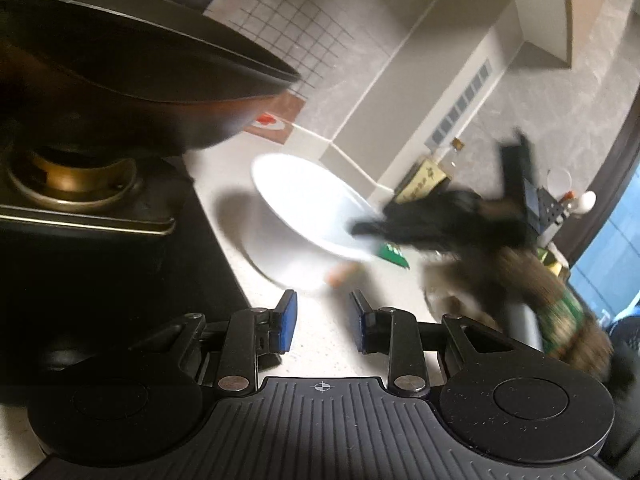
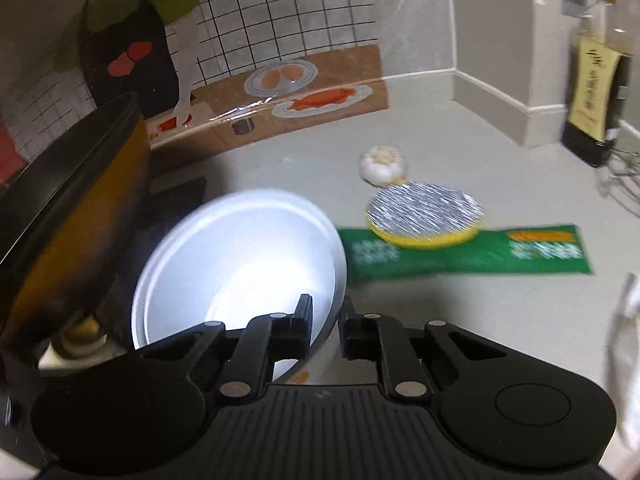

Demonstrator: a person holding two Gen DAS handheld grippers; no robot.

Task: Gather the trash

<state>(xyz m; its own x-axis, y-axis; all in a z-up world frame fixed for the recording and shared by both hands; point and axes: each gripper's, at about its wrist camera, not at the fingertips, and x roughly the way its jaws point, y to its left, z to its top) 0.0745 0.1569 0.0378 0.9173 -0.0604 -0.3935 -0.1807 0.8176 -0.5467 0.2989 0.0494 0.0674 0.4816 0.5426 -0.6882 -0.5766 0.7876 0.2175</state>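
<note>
A white bowl (image 2: 240,256) sits on the pale counter beside a dark wok. My right gripper (image 2: 325,316) is shut on the bowl's rim, one finger inside and one outside. It shows blurred in the left wrist view (image 1: 360,228) at the bowl (image 1: 304,204). A green wrapper (image 2: 472,256) lies flat to the right with a yellow foil-topped lid (image 2: 426,216) on it; a green corner shows in the left wrist view (image 1: 394,254). A small orange scrap (image 1: 340,274) lies by the bowl. My left gripper (image 1: 322,320) is open and empty above the counter.
A large dark wok (image 1: 132,72) sits on a gas burner (image 1: 72,184) at the left. A garlic bulb (image 2: 382,164) lies behind the lid. A dark sauce bottle (image 2: 596,92) stands at the right. White crumpled material (image 2: 628,320) is at the right edge.
</note>
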